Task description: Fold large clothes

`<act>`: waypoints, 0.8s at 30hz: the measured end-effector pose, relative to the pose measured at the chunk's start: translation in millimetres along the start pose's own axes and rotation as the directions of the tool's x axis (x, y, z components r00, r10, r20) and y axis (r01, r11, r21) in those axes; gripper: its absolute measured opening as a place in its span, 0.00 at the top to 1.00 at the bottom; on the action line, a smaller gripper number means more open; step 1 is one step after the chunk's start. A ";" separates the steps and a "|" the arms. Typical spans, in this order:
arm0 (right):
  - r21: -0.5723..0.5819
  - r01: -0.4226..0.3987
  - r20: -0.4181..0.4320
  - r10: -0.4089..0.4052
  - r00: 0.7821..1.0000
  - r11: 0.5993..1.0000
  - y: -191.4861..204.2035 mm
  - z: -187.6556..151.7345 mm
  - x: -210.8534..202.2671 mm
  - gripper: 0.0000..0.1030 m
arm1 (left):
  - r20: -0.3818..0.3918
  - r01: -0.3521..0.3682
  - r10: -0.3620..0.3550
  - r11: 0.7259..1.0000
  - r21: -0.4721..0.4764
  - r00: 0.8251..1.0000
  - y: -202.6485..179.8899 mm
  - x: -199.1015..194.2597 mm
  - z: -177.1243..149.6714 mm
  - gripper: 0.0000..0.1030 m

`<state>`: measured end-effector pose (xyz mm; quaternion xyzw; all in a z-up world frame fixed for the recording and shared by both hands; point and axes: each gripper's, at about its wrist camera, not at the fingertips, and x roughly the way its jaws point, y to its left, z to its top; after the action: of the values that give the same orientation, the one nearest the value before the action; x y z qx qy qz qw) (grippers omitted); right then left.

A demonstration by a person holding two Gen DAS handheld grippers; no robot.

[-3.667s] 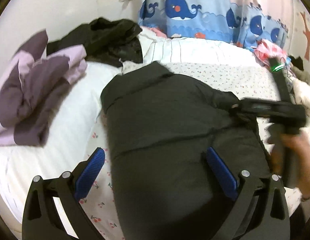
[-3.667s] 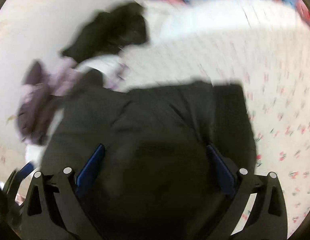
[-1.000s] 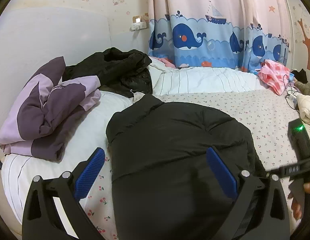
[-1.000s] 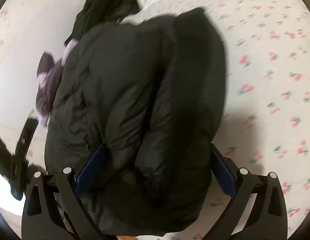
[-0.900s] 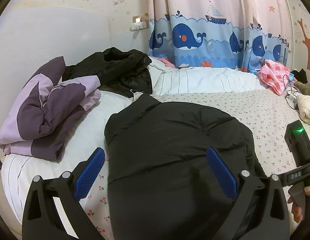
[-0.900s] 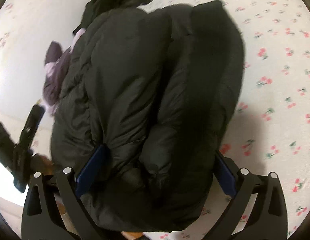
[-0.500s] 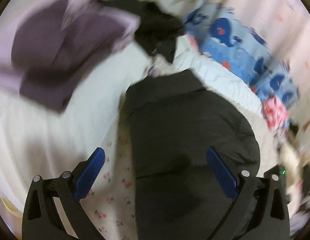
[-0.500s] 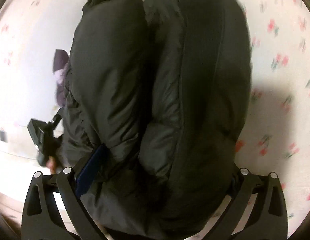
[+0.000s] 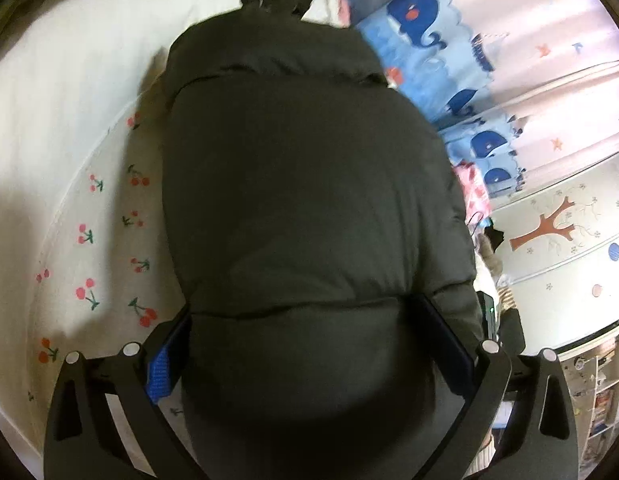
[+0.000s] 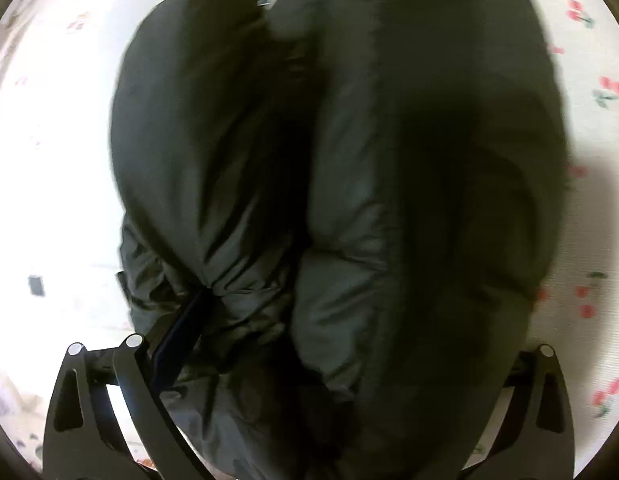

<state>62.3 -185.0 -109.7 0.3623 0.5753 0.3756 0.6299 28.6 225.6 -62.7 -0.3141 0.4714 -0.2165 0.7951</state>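
Plain black puffer jacket (image 9: 309, 200), unlabelled

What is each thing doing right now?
Jacket: folded, puffy, lying on the bed.
Left gripper: open, fingers either side of the jacket.
Right gripper: open around the jacket's thick folds.
Sheet: spread flat under the jacket.
Curtain: hanging closed.

Black jacket (image 9: 309, 184); cherry-print sheet (image 9: 109, 240).

The jacket (image 9: 309, 200) lies on the sheet (image 9: 89, 240), between both grippers' fingers; the curtain (image 9: 489, 60) hangs behind it, right.
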 end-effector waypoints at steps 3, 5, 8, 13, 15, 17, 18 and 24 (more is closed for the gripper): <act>-0.036 0.042 -0.002 -0.043 0.999 0.998 5.2 1.0 -3.1 0.06 | 0.004 -0.060 0.060 0.995 0.073 0.998 -21.8 0.8 -7.5 0.06; -0.012 0.120 0.023 -0.119 0.993 0.993 -3.0 4.4 -7.1 0.06 | -0.008 -0.088 0.089 0.994 0.069 0.996 -21.0 1.2 -1.1 0.06; 0.054 0.063 0.036 -0.065 0.997 0.997 -16.0 9.8 -4.0 0.06 | -0.043 -0.084 0.084 0.996 0.000 0.996 -5.3 9.6 2.2 0.06; -0.037 -0.197 -0.034 0.196 0.980 0.980 21.7 8.3 11.8 0.05 | 0.017 0.038 -0.040 0.997 0.070 0.999 -48.1 -2.2 1.2 0.06; -0.118 -0.247 -0.021 0.246 0.969 0.962 47.4 5.7 -8.0 0.06 | 0.039 0.068 -0.074 0.988 0.140 0.996 -92.9 -6.7 2.2 0.06; -0.178 -0.293 0.024 0.302 0.953 0.939 69.2 3.2 -44.4 0.05 | 0.054 0.118 -0.131 0.972 0.204 0.990 -136.2 -10.4 5.0 0.06; -0.211 -0.308 0.049 0.325 0.945 0.928 79.8 2.3 -68.4 0.05 | 0.059 0.141 -0.158 0.964 0.226 0.986 -153.9 -11.8 7.3 0.06; -0.332 -0.209 0.188 0.282 0.941 0.920 129.2 -5.1 -214.7 0.06 | 0.078 0.318 -0.361 0.889 0.329 0.929 -292.3 1.7 12.5 0.06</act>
<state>37.9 -317.1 101.9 0.3707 0.3820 0.4920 0.6889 26.4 21.0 146.4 -0.2768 0.3137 -0.4015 0.8147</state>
